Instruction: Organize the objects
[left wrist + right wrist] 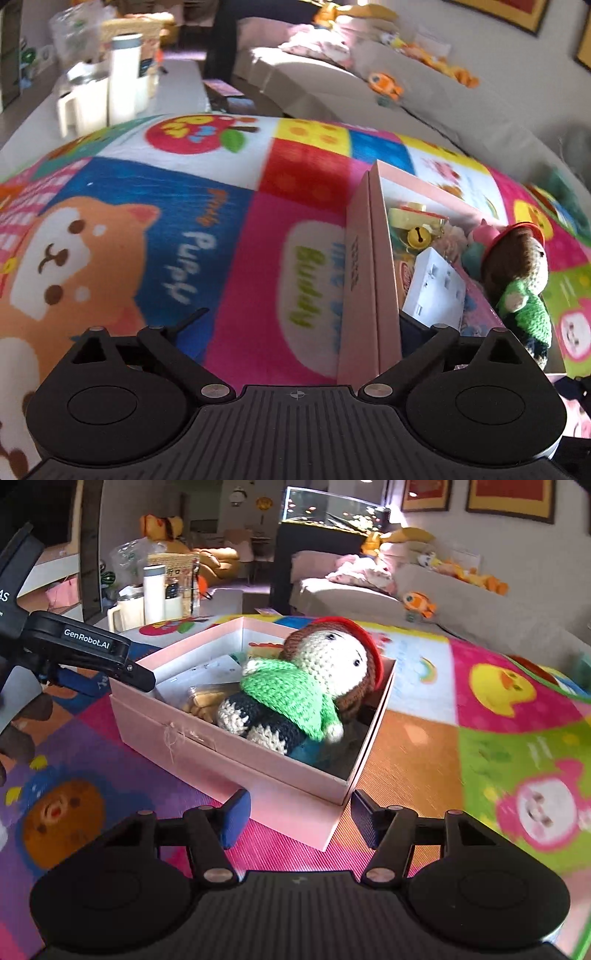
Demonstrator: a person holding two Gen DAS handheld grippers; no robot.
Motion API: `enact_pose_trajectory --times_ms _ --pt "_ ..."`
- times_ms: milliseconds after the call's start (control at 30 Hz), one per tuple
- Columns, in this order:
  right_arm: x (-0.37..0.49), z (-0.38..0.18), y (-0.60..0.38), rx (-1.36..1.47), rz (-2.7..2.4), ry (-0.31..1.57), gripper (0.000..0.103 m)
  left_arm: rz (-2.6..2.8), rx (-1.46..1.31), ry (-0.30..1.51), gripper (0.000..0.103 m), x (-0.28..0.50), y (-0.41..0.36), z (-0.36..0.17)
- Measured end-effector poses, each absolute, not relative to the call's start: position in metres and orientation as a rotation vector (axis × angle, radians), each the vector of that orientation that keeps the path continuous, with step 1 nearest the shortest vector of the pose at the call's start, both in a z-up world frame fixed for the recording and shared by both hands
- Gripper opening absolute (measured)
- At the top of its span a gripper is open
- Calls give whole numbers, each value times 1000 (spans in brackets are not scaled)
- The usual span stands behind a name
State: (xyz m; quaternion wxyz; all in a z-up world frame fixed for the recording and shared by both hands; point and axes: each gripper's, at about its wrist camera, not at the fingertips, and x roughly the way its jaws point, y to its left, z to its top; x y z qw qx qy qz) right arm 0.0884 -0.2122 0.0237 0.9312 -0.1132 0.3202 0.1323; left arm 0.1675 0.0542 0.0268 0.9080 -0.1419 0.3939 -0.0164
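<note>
The right claw (300,818) is hanging half open with nothing between its blue-padded fingers (236,818), just in front of the near corner of the pink box (221,746). The left claw (295,325) is standing wide open and empty; in the right wrist view it is reaching toward the box's left wall, and whether it is touching the rim cannot be told. The box is sitting on a colourful cartoon blanket (498,709). A crocheted doll (295,694) with a red hat and green top is lying tilted inside the box, over a white packet (436,291) and a yellow bell (417,236). Behind the box, a white bottle (154,592) and mug (127,613) are standing.
</note>
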Motion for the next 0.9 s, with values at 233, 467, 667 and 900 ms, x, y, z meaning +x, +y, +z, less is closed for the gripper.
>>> enact_pose_trajectory --times_ms 233,467,667,900 --pt "98 23 -190 -266 281 642 61 -37 -336 792 101 173 72 19" --pt "89 25 -187 -242 239 676 70 -41 -422 717 100 156 78 20" --pt "34 24 -191 -111 190 703 102 -94 -351 631 100 82 79 40" --pt "-24 11 -187 -5 123 788 103 -120 -169 703 100 -6 41 10"
